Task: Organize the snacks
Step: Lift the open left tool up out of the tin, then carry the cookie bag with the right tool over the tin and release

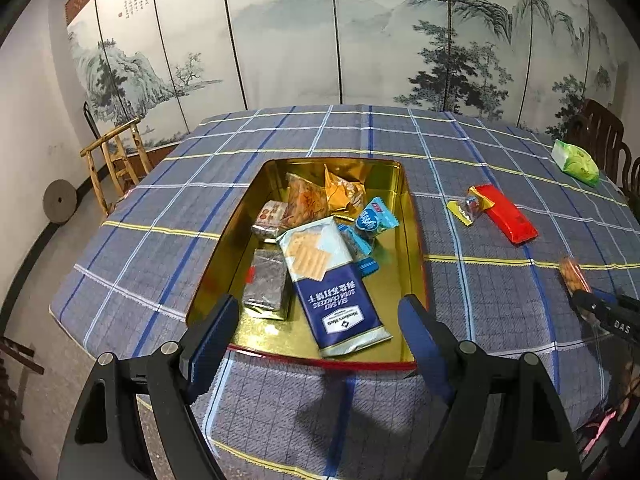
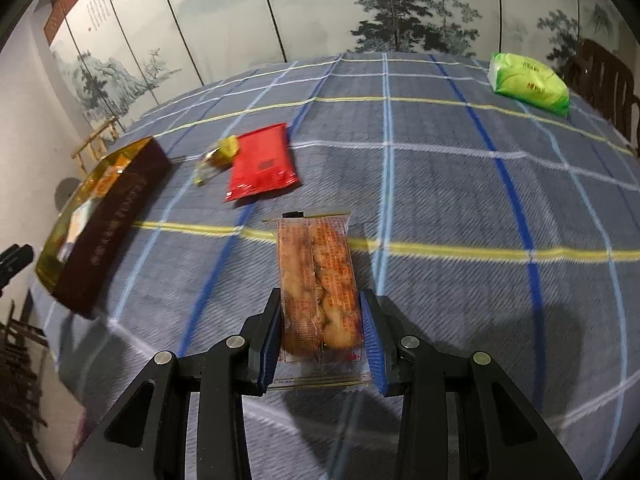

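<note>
Snacks fill the gold tin; left claw gapes empty, right claw grips a clear-wrapped pastry.

**Black frames, blue pads**

The left hand-held gripper and the right hand-held gripper share one build: matte black angular linkage arms, round silver pivot screws, and ribbed blue pads lining each finger.

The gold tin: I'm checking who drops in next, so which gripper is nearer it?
Left. The left gripper hangs open over the gold tin's near rim; the right gripper, gripping a clear snack packet, is off to its side.
</note>
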The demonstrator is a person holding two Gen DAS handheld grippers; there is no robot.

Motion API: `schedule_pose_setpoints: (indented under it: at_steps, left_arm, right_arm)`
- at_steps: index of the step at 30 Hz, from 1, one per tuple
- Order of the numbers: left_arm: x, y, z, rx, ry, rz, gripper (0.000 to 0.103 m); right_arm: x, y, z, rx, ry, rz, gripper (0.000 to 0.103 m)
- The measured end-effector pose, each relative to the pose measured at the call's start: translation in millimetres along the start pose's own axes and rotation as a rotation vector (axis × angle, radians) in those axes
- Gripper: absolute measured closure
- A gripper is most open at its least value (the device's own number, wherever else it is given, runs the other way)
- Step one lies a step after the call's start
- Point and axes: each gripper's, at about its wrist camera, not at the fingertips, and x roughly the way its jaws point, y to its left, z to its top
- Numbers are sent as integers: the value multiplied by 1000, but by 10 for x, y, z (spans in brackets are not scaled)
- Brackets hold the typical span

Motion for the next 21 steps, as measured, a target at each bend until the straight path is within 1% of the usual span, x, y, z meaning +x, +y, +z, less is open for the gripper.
schedule_pose_setpoints:
  at_steps: [5, 9, 18, 21]
  left_arm:
    - [16, 98, -77, -30, 20, -7, 24]
    - [20, 222, -162, -54, 32, 0, 24]
    - [22, 699, -340, -161, 64, 27, 24]
    - [8, 801, -370, -183, 67, 29, 24]
  right_arm:
    - [-89, 178, -34, 8, 8, 50, 65]
    - [-127, 372, -33, -12, 10, 76, 65]
    - [-243, 923, 91, -87, -12, 154, 65]
    - [-261, 1126, 166, -112, -16, 188, 65]
